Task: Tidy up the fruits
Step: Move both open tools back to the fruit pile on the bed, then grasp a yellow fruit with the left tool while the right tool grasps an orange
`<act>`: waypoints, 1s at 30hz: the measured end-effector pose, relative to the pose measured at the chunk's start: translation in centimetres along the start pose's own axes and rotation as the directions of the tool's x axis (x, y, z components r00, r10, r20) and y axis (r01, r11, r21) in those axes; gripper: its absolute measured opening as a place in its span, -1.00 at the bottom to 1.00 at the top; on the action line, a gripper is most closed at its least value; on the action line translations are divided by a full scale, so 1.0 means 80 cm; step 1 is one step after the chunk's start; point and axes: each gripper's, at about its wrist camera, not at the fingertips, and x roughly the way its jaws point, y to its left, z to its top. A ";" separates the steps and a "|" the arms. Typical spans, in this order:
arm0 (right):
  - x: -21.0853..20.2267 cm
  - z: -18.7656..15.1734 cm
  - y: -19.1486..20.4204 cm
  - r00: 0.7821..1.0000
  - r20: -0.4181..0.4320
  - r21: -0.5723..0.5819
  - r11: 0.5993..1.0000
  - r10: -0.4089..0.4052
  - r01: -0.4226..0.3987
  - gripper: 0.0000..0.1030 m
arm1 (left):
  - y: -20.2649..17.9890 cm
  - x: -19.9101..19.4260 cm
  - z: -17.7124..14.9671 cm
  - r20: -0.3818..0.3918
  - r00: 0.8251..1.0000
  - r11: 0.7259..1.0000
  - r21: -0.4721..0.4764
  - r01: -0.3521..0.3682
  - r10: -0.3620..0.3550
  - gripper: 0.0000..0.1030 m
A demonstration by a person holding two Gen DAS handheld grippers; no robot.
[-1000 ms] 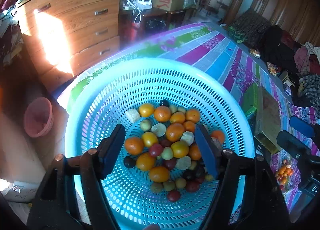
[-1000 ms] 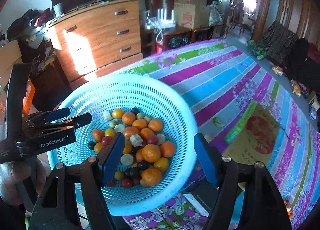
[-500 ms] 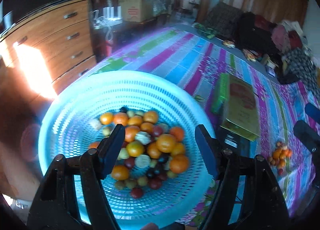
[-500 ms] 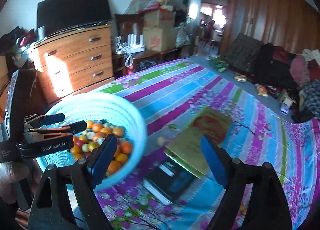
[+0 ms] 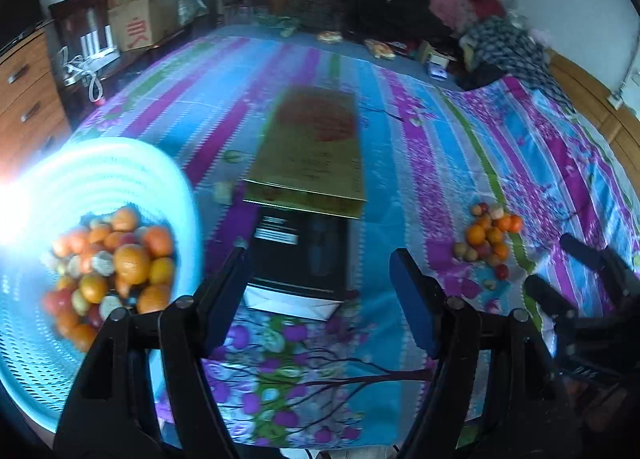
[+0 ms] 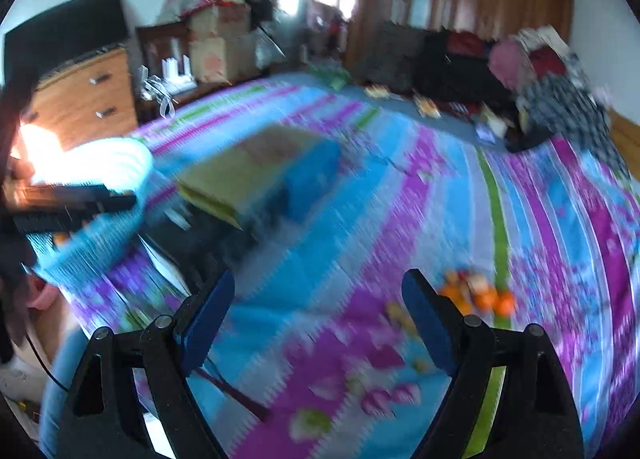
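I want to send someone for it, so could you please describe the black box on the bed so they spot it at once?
Start at the striped floral bedspread and find the light blue basket of fruit at its edge. Beside the basket lie two flat boxes end to end. The black box is the nearer one, dark with a white label, unlike the yellow-green box behind it.

Left gripper (image 5: 320, 291): two black plastic arms of open triangular framing, round silver screw heads at the joints, flat blue pads on the inner faces of the fingers (image 5: 412, 299). Right gripper (image 6: 316, 315): same build, black frame, silver screws, blue pads. Seen from the left, its fingers are black bars.
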 end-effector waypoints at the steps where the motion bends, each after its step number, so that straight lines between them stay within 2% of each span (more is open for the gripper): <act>1: 0.002 -0.016 -0.011 1.000 -0.016 0.007 1.000 -0.016 0.016 0.71 | -0.011 0.006 -0.002 -0.008 1.000 1.000 0.021 0.014 -0.014 0.41; 4: 0.006 -0.078 -0.050 0.996 -0.059 0.035 0.997 -0.069 0.071 0.71 | -0.044 0.024 -0.012 -0.042 0.998 0.996 0.076 0.053 -0.050 0.41; 8: 0.016 -0.149 -0.100 0.985 -0.145 0.089 0.991 -0.090 0.104 0.70 | -0.085 0.052 -0.028 -0.094 0.991 0.985 0.133 0.108 -0.096 0.41; 12: 0.021 -0.194 -0.139 0.979 -0.186 0.157 0.981 -0.082 0.112 0.70 | -0.128 0.091 -0.045 -0.143 0.978 0.967 0.185 0.178 -0.152 0.38; 14: 0.019 -0.213 -0.156 0.979 -0.185 0.191 0.974 -0.083 0.118 0.58 | -0.148 0.113 -0.048 -0.169 0.972 0.955 0.219 0.199 -0.163 0.37; 19: 0.016 -0.227 -0.175 0.985 -0.156 0.249 0.963 -0.069 0.107 0.52 | -0.182 0.164 -0.034 -0.196 0.956 0.938 0.230 0.260 -0.217 -0.10; 22: 0.019 -0.229 -0.183 0.987 -0.150 0.273 0.957 -0.058 0.097 0.52 | -0.199 0.202 -0.031 -0.216 0.957 0.929 0.271 0.251 -0.195 -0.22; 24: 0.021 -0.231 -0.189 0.987 -0.152 0.282 0.954 -0.058 0.100 0.52 | -0.207 0.225 -0.036 -0.255 0.948 0.918 0.297 0.264 -0.190 -0.30; 27: 0.020 -0.234 -0.201 0.987 -0.147 0.303 0.947 -0.061 0.104 0.52 | -0.212 0.246 -0.045 -0.275 0.946 0.913 0.317 0.256 -0.169 -0.30; 30: 0.021 -0.237 -0.214 0.987 -0.146 0.320 0.941 -0.066 0.110 0.52 | -0.213 0.256 -0.047 -0.271 0.940 0.913 0.292 0.283 -0.205 -0.27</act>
